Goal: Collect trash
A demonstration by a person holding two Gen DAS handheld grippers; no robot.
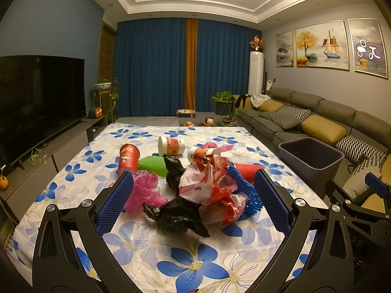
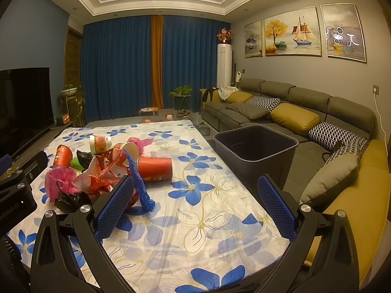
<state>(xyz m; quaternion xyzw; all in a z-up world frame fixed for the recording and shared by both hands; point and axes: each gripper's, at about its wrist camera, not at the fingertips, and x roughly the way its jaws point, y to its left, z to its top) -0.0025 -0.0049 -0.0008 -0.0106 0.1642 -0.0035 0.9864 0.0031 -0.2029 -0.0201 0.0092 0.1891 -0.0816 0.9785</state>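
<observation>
A heap of trash lies on the flowered tablecloth (image 1: 136,249): a crumpled black bag (image 1: 178,216), a red and clear plastic bag (image 1: 210,185), a pink bag (image 1: 144,190), a blue foam net (image 1: 246,190), a green net (image 1: 152,166), red paper cups (image 1: 128,158) and white cups (image 1: 171,145). My left gripper (image 1: 193,200) hovers open just short of the heap, fingers either side of it, nothing held. My right gripper (image 2: 195,202) is open over bare cloth to the right of the heap; the blue net (image 2: 139,183) and a tipped red cup (image 2: 155,168) lie near its left finger. A dark bin (image 2: 256,146) stands off the table's right edge.
A grey sofa (image 2: 281,112) with yellow and patterned cushions runs along the right wall behind the bin. A television (image 1: 39,102) on a low cabinet is at the left. Blue curtains and potted plants (image 1: 222,100) fill the far end. The right gripper's body shows at the left wrist view's right edge.
</observation>
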